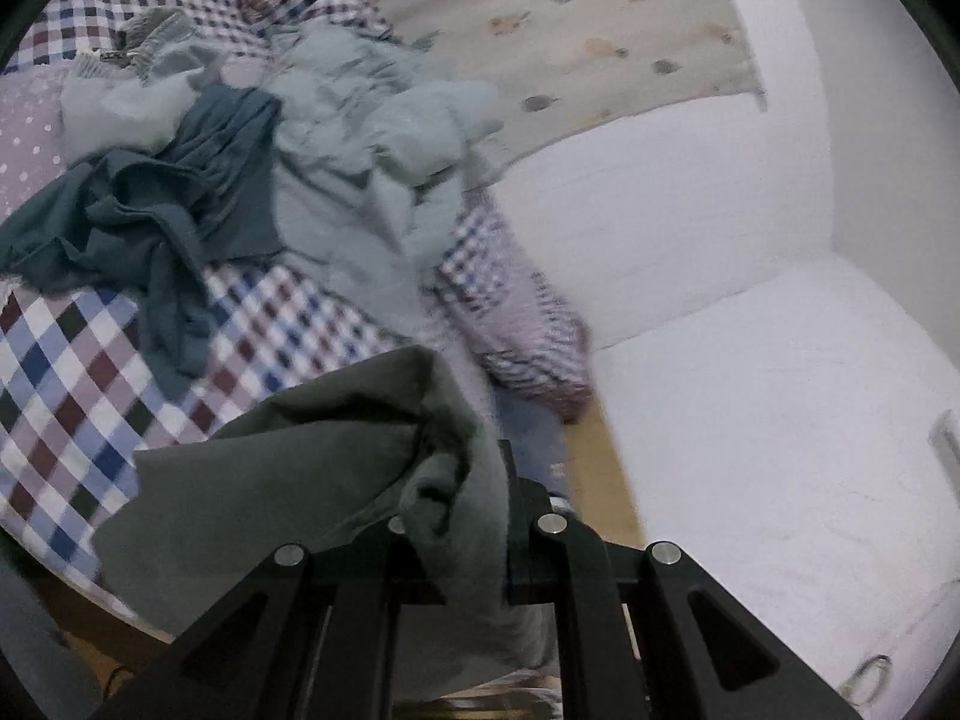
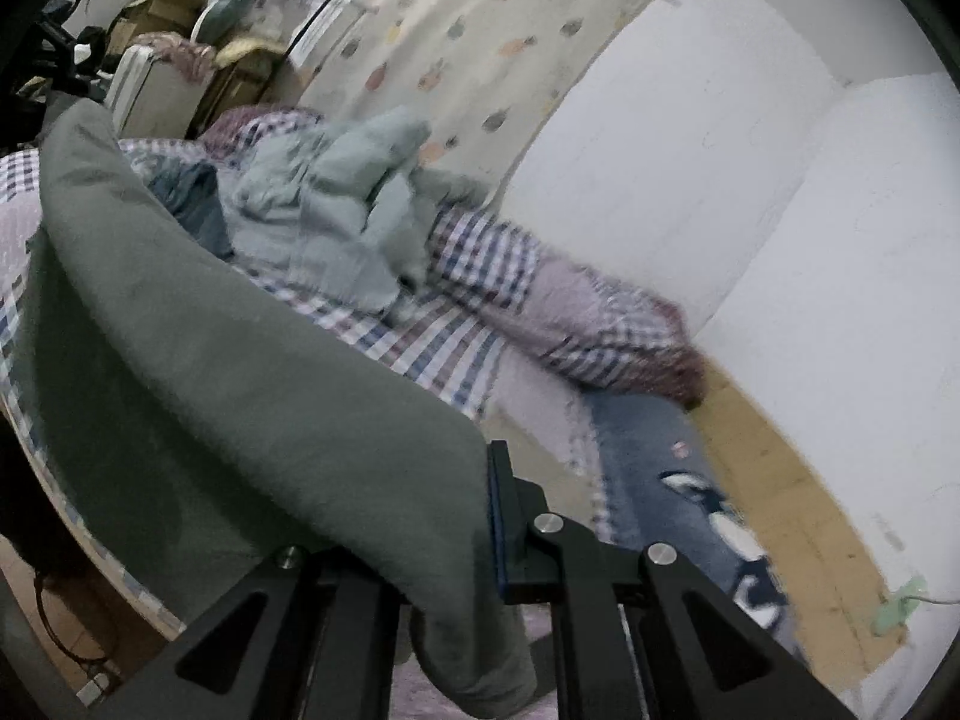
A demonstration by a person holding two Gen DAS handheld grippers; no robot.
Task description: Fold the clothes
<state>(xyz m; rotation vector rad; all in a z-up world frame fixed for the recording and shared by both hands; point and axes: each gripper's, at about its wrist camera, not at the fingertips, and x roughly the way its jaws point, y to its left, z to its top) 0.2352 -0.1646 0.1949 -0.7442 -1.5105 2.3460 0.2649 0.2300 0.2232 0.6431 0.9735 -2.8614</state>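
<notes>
1. The left gripper (image 1: 462,516), a black two-finger tool, has its jaws clenched on a fold of a grey-green soft cotton garment (image 1: 288,468); the cloth is bunched between the fingers and spills down over the linkage.
2. That grey-green garment spreads out to the left of the left gripper, hanging above the near edge of the bed with the checked blue, maroon and white sheet (image 1: 78,372).
3. Over on the right wrist view, the right gripper (image 2: 480,516) is pinched tight on another edge of the same grey-green garment (image 2: 198,330), with the blue-padded finger (image 2: 499,516) pressed against the cloth.
4. The garment stretches from the right gripper up and away to the left in a long taut band, lifted off the bed.
5. Further back on the bed lies a pile of unfolded clothes: a dark teal crumpled jersey top (image 1: 162,210) and, just beside and partly under it, a pale mint-grey rumpled garment (image 1: 360,120).
6. A checked and dotted mauve quilt roll (image 1: 516,324) lies along the far side of the bed, against the white wall (image 1: 690,210).
7. A cream curtain printed with small coloured fruit shapes (image 1: 570,30) hangs behind the pile.
8. On the floor beside the bed lies a blue rug with white pattern (image 2: 660,468) on yellowish boards.
</notes>
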